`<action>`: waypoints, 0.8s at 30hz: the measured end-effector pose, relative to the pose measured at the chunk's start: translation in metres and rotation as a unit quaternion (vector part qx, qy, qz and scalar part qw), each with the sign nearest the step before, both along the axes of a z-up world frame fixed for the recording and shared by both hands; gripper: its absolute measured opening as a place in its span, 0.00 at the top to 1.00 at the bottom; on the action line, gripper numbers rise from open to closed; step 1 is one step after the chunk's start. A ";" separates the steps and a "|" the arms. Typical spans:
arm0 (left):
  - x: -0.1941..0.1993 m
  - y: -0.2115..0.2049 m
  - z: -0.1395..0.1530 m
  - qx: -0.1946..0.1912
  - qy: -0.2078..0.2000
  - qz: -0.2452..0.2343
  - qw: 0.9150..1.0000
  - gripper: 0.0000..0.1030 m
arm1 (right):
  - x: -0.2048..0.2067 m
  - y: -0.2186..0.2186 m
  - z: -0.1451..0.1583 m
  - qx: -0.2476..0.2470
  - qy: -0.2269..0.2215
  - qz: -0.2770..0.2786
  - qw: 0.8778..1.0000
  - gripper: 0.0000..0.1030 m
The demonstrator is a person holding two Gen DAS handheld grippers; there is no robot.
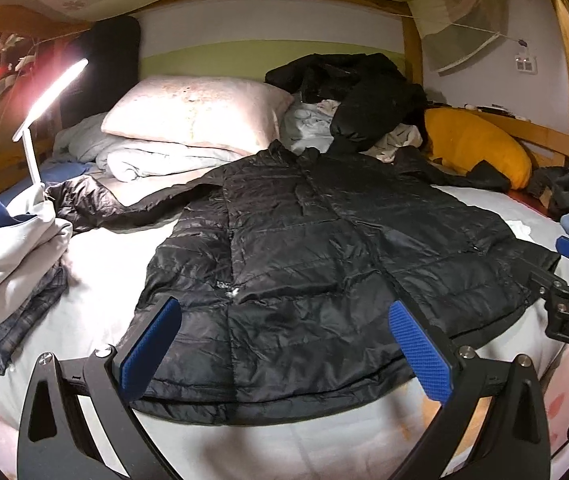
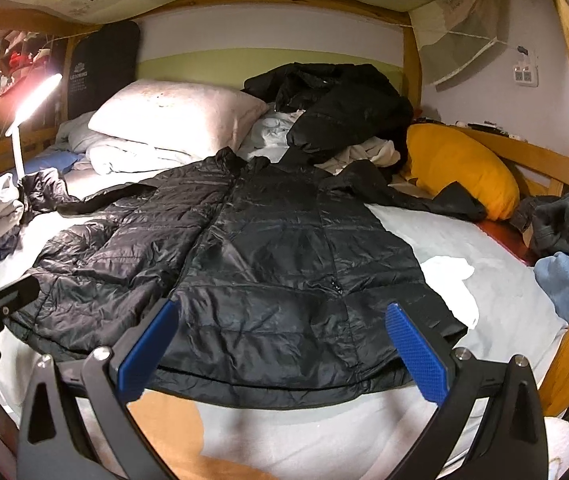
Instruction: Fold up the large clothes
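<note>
Bunk bed [image 1: 84, 264], lamp-lit: black puffer jacket [image 1: 324, 264] spread flat, sleeves out, ready for folding. Left tool [image 1: 284, 344] and right tool [image 2: 284, 344] hover over near hem, both spread wide, empty, jacket just ahead.

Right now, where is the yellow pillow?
The yellow pillow lies at the far right of the bed against the wooden rail in both views, just past the right sleeve of the spread black puffer jacket.
</note>
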State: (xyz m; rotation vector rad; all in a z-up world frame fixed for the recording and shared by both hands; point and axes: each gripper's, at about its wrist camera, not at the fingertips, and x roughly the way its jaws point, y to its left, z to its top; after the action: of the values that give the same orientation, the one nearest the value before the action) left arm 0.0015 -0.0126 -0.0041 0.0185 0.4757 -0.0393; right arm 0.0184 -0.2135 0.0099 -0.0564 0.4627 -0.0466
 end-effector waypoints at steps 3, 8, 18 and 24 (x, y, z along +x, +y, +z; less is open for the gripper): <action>0.000 -0.001 0.001 0.004 -0.003 0.000 1.000 0.00 | -0.001 -0.002 0.000 -0.001 -0.003 -0.010 1.000 0.00; -0.010 -0.007 0.006 0.032 -0.041 0.009 0.999 0.00 | -0.004 -0.001 0.003 -0.005 -0.015 -0.010 1.000 0.00; -0.007 0.003 0.006 0.012 -0.036 0.019 0.999 0.00 | -0.002 -0.003 0.002 0.000 0.003 0.002 1.000 0.00; -0.012 -0.022 0.000 0.088 -0.049 0.019 0.995 0.00 | -0.002 0.002 -0.001 -0.028 0.005 -0.012 1.000 0.00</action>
State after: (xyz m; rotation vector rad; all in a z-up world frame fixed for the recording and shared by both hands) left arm -0.0104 -0.0342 -0.0038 0.1841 0.3794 0.0404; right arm 0.0166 -0.2112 0.0090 -0.1070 0.4723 -0.0833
